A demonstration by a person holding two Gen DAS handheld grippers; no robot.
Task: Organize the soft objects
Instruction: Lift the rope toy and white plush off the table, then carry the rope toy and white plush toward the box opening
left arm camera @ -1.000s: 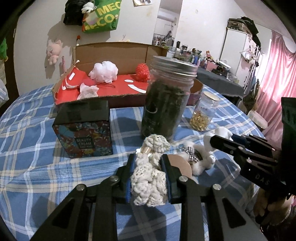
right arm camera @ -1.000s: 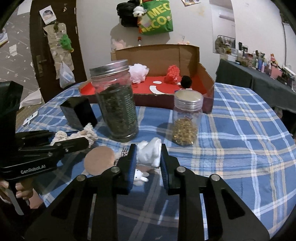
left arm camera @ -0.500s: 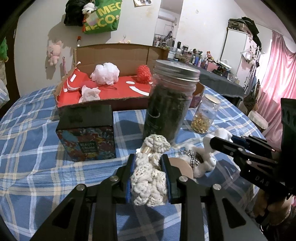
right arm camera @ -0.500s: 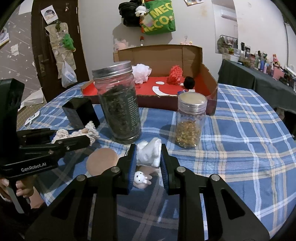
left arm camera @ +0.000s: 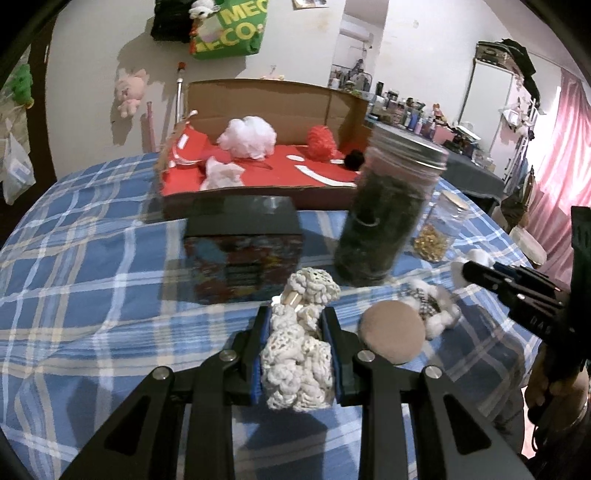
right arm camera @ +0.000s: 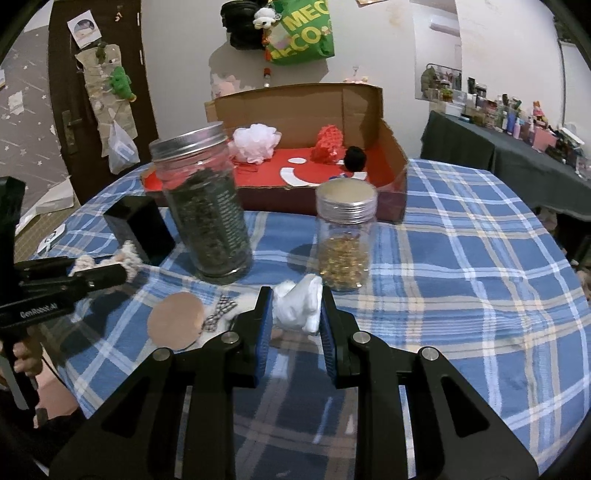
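1. A round table is covered by a blue plaid cloth [right arm camera: 461, 258].
2. A tall jar of dark leaves [right arm camera: 207, 206] is seen left of a small jar of golden beads [right arm camera: 345, 243].
3. A black box [left arm camera: 242, 243] is placed at the near left.
4. A green bag [right arm camera: 303, 29] is hung on the far wall.

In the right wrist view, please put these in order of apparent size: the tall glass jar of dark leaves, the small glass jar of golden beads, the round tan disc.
1. Tall glass jar of dark leaves, clearly largest.
2. Small glass jar of golden beads.
3. Round tan disc, smallest; it lies flat and nearer the camera, so its place below the small jar is less sure.
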